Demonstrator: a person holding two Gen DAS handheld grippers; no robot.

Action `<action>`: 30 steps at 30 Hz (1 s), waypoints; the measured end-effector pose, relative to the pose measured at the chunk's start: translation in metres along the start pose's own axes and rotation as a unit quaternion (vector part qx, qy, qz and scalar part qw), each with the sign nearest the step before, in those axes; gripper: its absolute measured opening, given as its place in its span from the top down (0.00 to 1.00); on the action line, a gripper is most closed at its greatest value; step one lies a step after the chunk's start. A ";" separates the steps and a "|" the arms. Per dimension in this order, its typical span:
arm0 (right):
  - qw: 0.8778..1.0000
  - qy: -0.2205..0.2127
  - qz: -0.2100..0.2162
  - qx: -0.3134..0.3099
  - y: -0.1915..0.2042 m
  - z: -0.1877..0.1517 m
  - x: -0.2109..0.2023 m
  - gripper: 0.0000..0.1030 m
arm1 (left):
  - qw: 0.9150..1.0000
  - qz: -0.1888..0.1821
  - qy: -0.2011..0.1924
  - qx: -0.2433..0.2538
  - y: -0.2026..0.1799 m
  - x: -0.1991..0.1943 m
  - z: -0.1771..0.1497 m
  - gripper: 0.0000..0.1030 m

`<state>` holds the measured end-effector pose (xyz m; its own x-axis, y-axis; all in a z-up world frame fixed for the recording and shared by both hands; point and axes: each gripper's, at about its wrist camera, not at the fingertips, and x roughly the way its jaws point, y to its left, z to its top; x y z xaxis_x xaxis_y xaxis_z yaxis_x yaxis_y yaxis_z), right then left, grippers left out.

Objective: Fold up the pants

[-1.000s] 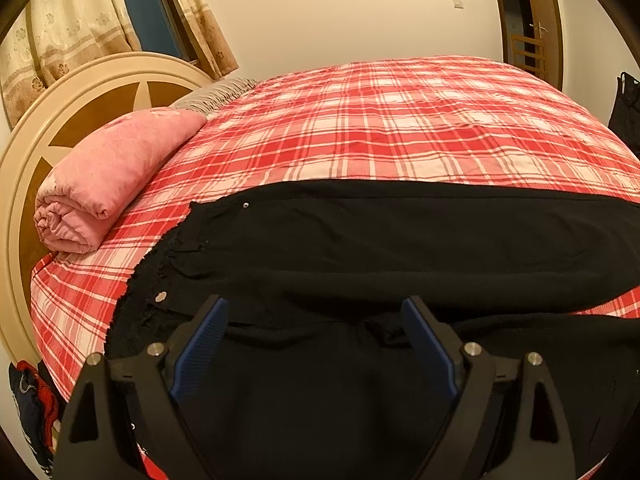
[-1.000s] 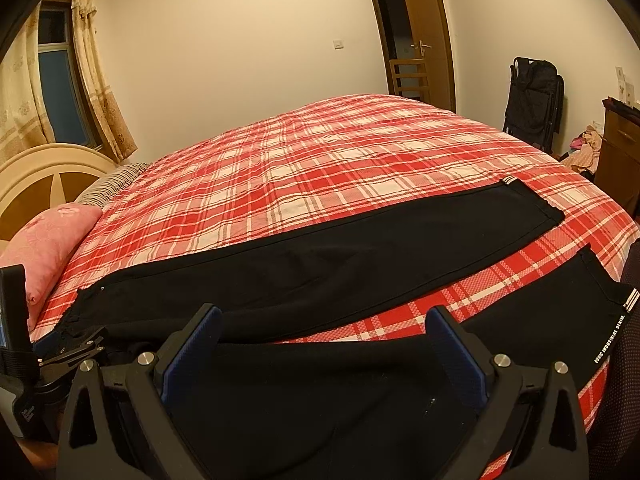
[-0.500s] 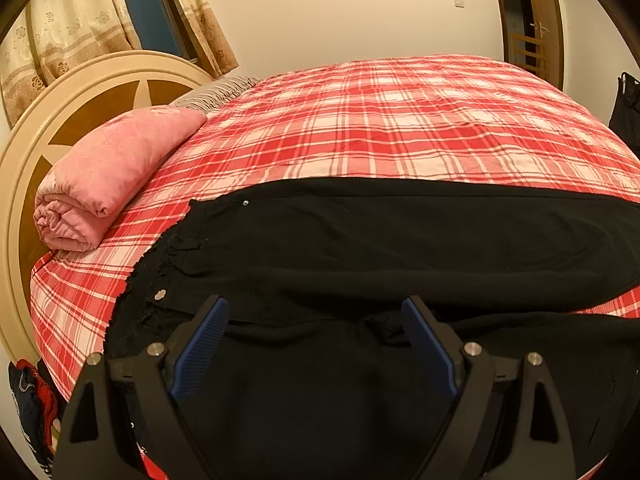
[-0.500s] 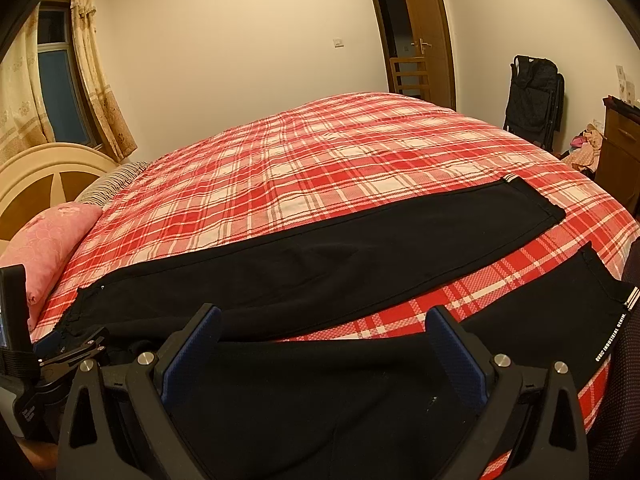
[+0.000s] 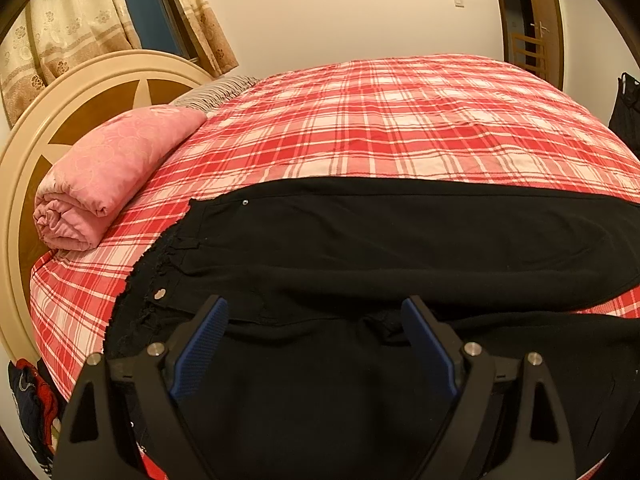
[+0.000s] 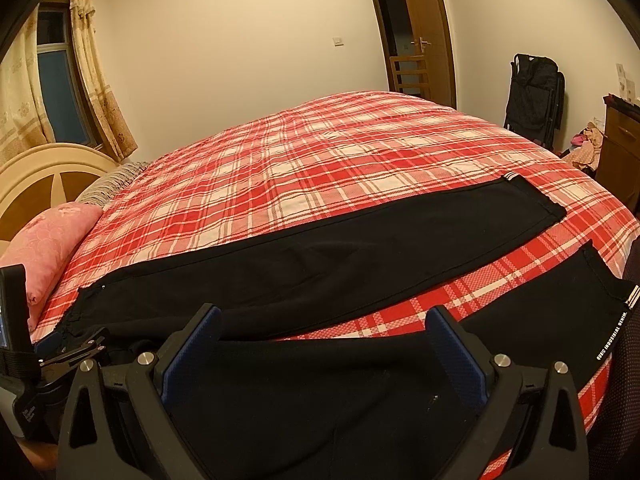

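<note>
Both spread wide, the left gripper and right gripper hover over limp black pants on the bed, likeliest grasped at the near leg's hem at 3 o'clock.

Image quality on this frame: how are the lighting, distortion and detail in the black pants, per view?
Left wrist: warm indoor light, strong fisheye bowing of the plaid bed cover and dark vignette corners; the black pants are nearly featureless except a button. Right wrist: same warm cast and curvature; the pants' folds barely read, though white hem lettering is sharp. No motion blur in either.
</note>
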<state>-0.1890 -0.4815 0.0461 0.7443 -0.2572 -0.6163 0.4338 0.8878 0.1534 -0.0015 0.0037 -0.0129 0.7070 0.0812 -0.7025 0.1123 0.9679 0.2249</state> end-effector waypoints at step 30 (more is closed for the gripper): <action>0.998 0.029 0.026 -0.041 0.011 0.008 0.024 0.01 | 0.999 -0.031 0.029 -0.012 0.019 0.019 0.007 0.07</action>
<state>-0.1621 -0.4815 0.0390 0.7332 -0.1886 -0.6533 0.3503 0.9282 0.1252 0.0184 0.0219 -0.0173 0.6580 0.0334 -0.7522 0.1379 0.9768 0.1640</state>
